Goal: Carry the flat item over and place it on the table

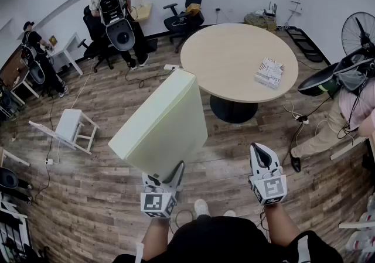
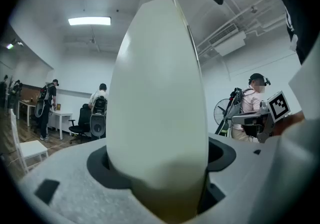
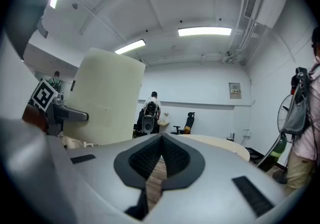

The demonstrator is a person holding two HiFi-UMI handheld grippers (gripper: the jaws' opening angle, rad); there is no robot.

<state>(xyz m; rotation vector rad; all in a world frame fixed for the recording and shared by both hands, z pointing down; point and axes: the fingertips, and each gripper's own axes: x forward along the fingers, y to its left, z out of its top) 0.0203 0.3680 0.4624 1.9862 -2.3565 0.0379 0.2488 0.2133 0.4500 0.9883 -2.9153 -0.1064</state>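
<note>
A thick, pale cream foam slab [image 1: 161,124] is held up off the floor, tilted, with its far end near the round table's edge. My left gripper [image 1: 166,175] is shut on the slab's near lower edge. In the left gripper view the slab [image 2: 157,93] fills the wide gap between the jaws of that gripper [image 2: 157,178]. My right gripper [image 1: 262,153] hangs to the right of the slab, apart from it, shut with nothing in it [image 3: 161,140]. The slab [image 3: 102,98] shows at the left of the right gripper view. The round beige table [image 1: 234,57] stands ahead.
A striped packet [image 1: 269,72] lies on the table's right side. A person [image 1: 345,115] stands at the right near a fan [image 1: 358,30]. A white stool [image 1: 70,130] stands to the left. Office chairs, desks and seated people line the back wall. Cables run over the wood floor.
</note>
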